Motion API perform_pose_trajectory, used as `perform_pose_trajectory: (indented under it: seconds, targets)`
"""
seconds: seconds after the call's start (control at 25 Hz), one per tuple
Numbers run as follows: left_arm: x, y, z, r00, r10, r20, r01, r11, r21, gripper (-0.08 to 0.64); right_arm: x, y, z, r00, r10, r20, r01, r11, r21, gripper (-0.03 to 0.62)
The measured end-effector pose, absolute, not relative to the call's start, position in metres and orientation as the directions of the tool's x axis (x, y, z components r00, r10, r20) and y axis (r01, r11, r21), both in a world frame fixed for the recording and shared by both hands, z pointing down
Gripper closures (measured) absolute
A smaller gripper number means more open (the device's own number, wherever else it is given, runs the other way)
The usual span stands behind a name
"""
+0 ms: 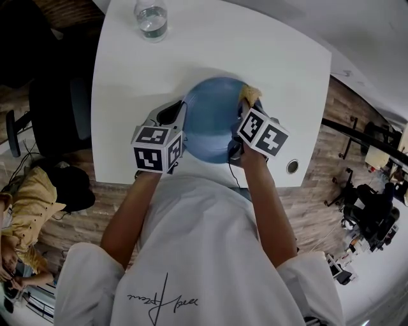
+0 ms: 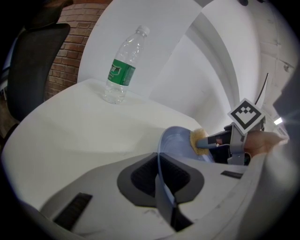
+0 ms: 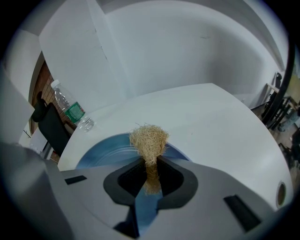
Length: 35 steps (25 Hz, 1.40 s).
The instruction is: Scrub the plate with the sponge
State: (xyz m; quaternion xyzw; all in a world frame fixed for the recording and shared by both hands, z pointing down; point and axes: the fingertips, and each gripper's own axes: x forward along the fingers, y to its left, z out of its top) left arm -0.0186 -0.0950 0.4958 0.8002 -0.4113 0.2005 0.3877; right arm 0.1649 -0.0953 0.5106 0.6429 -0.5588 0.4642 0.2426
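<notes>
Right claw with sponge over plate

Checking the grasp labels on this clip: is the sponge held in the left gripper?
No, the left gripper clamps the blue plate by its rim, while the sponge is pinched in the right gripper.

Head view's top edge crops the bottle (only part shows).

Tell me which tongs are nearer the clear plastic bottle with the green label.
Left. The left tongs, clamped on the round blue plate's rim, sit almost directly below the clear bottle in the head view; the right tongs, gripping the tan fibre sponge, lie farther to the right.
</notes>
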Motion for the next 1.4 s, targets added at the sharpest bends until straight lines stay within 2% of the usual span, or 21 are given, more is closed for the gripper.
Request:
perform_pose_trajectory:
  seconds: [0.92, 1.4]
  targets:
    - [-0.019, -0.096, 0.498, 0.595, -0.489, 0.637, -0.804, -0.363, 0.472, 0.538, 0.126, -0.118, 0.508, -0.132, -0.51, 0.85, -0.977, -0.078, -0.199, 0.549]
    - [-0.02, -0.097, 0.497, 0.596, -0.497, 0.63, -0.803, -0.355, 0.479, 0.538, 0.116, -0.121, 0.507, -0.159, -0.518, 0.84, -0.976, -0.045, -0.212, 0.549]
